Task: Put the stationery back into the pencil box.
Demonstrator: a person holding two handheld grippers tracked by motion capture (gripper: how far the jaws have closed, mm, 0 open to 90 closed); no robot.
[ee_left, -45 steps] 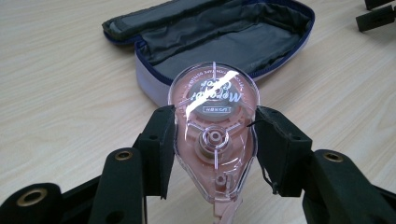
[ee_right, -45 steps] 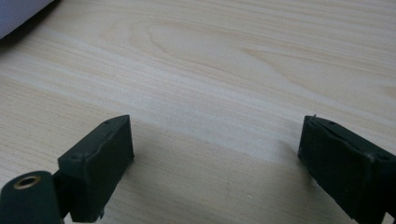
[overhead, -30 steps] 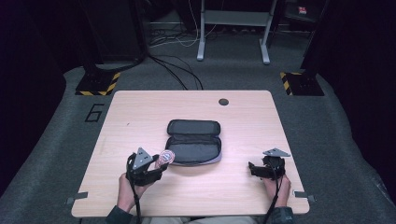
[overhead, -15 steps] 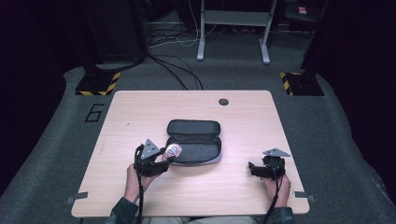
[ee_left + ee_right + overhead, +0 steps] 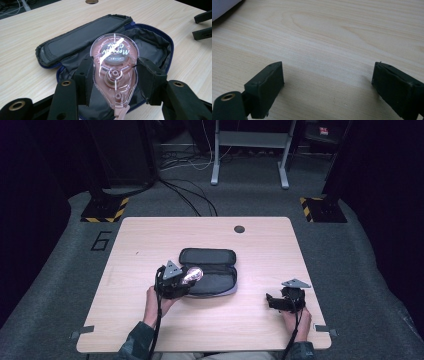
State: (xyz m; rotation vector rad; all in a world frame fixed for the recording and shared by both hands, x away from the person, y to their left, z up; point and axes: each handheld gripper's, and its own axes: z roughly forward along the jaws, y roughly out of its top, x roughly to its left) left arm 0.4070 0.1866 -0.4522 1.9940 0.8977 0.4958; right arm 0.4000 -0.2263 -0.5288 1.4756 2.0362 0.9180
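The left hand-held gripper (image 5: 113,82) pinches the pink tape dispenser (image 5: 114,72) over the open pouch (image 5: 75,42) just beyond it (release remains); the right hand-held gripper (image 5: 327,87) rests spread.

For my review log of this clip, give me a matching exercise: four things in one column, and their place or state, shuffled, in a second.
Things:
1. correction tape dispenser
2. pencil case
3. right gripper
4. round hole

Place or state:
A. open over bare wood
B. in the tabletop near its far edge
C. clamped in the left gripper
D. lying unzipped, lid folded back

Pairs: 1-C, 2-D, 3-A, 4-B
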